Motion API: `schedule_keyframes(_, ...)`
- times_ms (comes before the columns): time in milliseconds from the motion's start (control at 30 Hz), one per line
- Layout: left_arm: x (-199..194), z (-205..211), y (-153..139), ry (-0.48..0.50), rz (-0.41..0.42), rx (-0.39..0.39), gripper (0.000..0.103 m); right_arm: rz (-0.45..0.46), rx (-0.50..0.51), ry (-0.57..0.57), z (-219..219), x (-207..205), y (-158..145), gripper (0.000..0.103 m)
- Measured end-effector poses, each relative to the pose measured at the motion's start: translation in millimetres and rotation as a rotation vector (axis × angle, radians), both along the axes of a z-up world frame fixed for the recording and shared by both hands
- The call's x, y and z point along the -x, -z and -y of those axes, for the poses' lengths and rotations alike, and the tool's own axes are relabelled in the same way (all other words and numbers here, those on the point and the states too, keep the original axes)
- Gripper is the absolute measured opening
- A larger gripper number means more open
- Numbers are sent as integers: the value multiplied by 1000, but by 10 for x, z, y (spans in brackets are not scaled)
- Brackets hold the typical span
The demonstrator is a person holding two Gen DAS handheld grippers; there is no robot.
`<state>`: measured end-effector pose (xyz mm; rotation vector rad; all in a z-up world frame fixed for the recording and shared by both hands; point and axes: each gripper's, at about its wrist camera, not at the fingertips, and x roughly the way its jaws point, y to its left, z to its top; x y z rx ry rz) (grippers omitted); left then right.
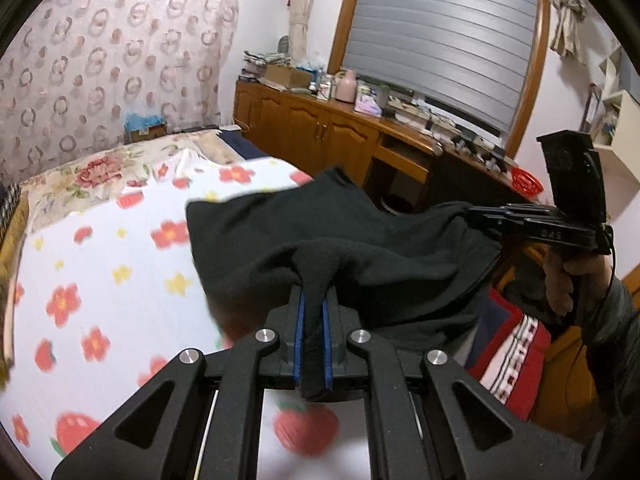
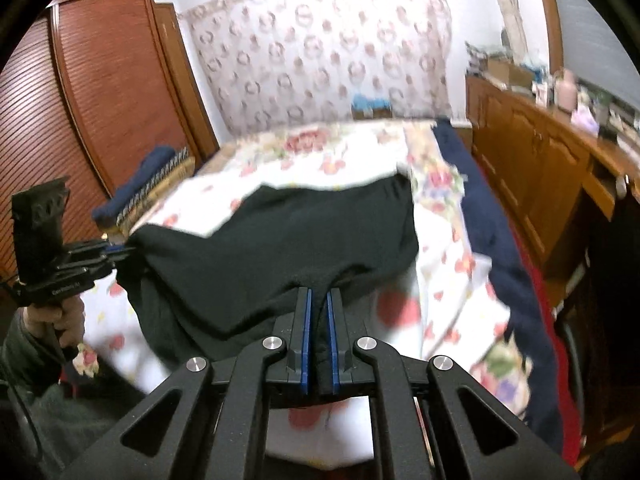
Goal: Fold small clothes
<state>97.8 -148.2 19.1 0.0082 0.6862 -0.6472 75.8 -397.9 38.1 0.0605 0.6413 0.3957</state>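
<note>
A black fleece garment (image 1: 320, 236) hangs stretched between my two grippers above the bed; it also shows in the right wrist view (image 2: 288, 240). My left gripper (image 1: 314, 300) is shut on one edge of it, cloth pinched between the blue pads. My right gripper (image 2: 319, 300) is shut on the other edge. In the left wrist view the right gripper (image 1: 476, 216) shows at the right, clamped on the cloth. In the right wrist view the left gripper (image 2: 124, 250) shows at the left, clamped on the cloth. The garment's far end droops toward the bed.
The bed has a white sheet with red flowers (image 1: 100, 280) and a floral cover behind (image 2: 320, 148). A dark blue blanket (image 2: 492, 240) and a red patterned cloth (image 1: 516, 352) lie along the bed's side. A wooden cabinet (image 1: 320, 124) with clutter stands by the window. A wardrobe (image 2: 80, 100) stands at the left.
</note>
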Motion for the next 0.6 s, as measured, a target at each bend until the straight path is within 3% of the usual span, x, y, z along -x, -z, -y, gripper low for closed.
schedule_keyframes(200, -637, -31, -89, -60, -9, -17, 8, 49, -54, 56, 94, -566, -169, 7)
schedule_keyframes(400, -1199, 0, 10, -97, -45, -60, 8, -6, -70, 143, 28, -1219, 78, 7)
schedule_keyframes(600, -1421, 77, 112, -106, -68, -93, 8, -33, -52, 176, -202, -1484, 177, 7)
